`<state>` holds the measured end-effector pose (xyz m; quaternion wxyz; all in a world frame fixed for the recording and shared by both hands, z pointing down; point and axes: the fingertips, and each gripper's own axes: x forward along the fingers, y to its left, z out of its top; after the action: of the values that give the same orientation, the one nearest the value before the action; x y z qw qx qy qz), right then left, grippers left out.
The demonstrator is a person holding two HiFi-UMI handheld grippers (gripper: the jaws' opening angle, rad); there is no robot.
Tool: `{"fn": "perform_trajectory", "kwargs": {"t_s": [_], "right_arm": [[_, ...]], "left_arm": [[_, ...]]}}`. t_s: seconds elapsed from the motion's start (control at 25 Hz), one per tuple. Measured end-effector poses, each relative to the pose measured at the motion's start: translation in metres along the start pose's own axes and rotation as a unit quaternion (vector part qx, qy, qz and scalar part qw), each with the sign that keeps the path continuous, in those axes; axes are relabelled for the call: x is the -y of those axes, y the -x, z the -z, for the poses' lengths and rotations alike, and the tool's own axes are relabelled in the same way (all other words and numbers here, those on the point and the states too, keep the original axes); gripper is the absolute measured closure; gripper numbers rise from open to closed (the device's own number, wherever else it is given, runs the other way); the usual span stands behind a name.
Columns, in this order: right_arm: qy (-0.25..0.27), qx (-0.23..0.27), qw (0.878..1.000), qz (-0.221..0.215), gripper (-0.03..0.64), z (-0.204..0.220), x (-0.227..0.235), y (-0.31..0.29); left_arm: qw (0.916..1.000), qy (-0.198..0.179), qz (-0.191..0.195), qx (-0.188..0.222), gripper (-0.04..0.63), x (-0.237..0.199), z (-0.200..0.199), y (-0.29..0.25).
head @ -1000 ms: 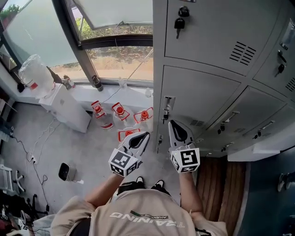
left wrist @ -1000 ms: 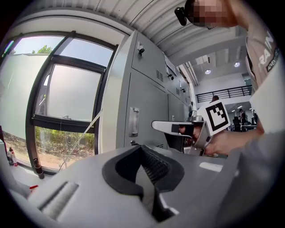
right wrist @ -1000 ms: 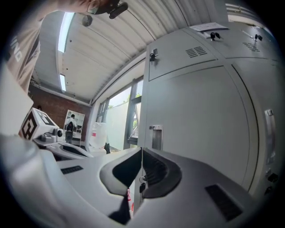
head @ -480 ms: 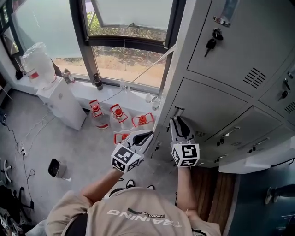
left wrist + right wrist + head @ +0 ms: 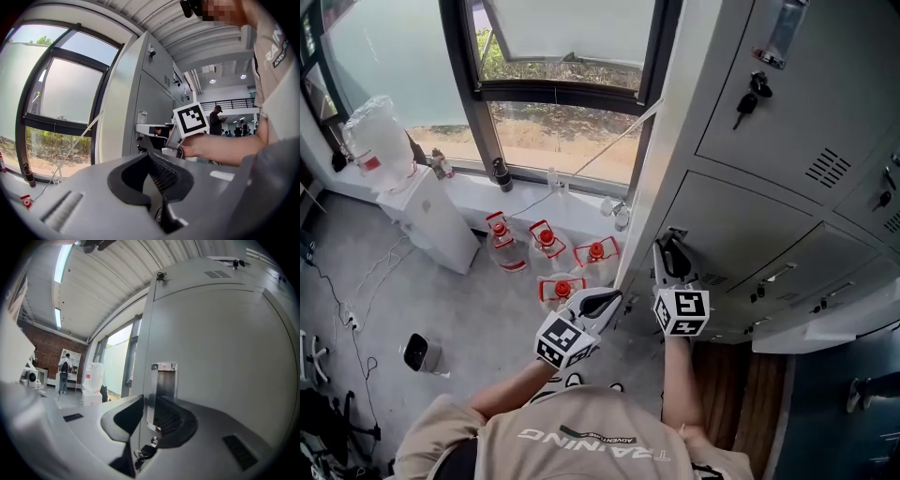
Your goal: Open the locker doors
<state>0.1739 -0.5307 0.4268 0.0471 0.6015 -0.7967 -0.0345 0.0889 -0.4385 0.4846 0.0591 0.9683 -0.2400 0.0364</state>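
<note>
Grey metal lockers (image 5: 769,159) fill the right side of the head view. My right gripper (image 5: 671,251) is up against the left edge of a lower door (image 5: 741,234), at its recessed metal handle (image 5: 674,234). In the right gripper view the handle (image 5: 164,385) stands between the jaws of the right gripper (image 5: 150,408), which are opening, and the pads do not press on it. A bunch of keys (image 5: 144,453) hangs just below. My left gripper (image 5: 605,300) hangs left of the lockers with nothing in it, and in its own view the left gripper (image 5: 149,157) is shut.
Several water bottles with red caps (image 5: 546,239) stand on the floor under the window. A white water dispenser (image 5: 431,220) is at the left wall, a small device (image 5: 417,353) and cables lie on the floor. Another key (image 5: 748,101) hangs in the upper door.
The right gripper stays at the door handle while its jaws part. The head view has swung, so the lockers sit further right, and the left gripper has dropped slightly.
</note>
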Motion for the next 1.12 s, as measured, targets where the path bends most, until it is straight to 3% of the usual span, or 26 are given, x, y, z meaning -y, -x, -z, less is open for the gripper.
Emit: {"fn": "perform_trajectory", "kwargs": {"t_s": [0.32,0.56,0.92,1.12], "right_arm": [[-0.038,0.011,0.999,-0.012,0.551,-0.001,0.0,0.0],[-0.036,0.009,0.998,-0.044,0.549,-0.001,-0.016,0.028],[-0.04,0.022,0.994,-0.098,0.549,-0.002,-0.037,0.121],[-0.044,0.015,0.994,-0.095,0.549,0.001,-0.031,0.185]], "left_arm": [[0.9997,0.021,-0.004,-0.015,0.588,-0.008,0.022,0.02],[0.9994,0.03,-0.002,-0.014,0.588,-0.003,0.026,0.029],[0.9989,0.016,0.035,-0.028,0.588,0.042,0.033,0.036],[0.9993,0.008,0.021,-0.03,0.588,0.086,0.037,0.036]]}}
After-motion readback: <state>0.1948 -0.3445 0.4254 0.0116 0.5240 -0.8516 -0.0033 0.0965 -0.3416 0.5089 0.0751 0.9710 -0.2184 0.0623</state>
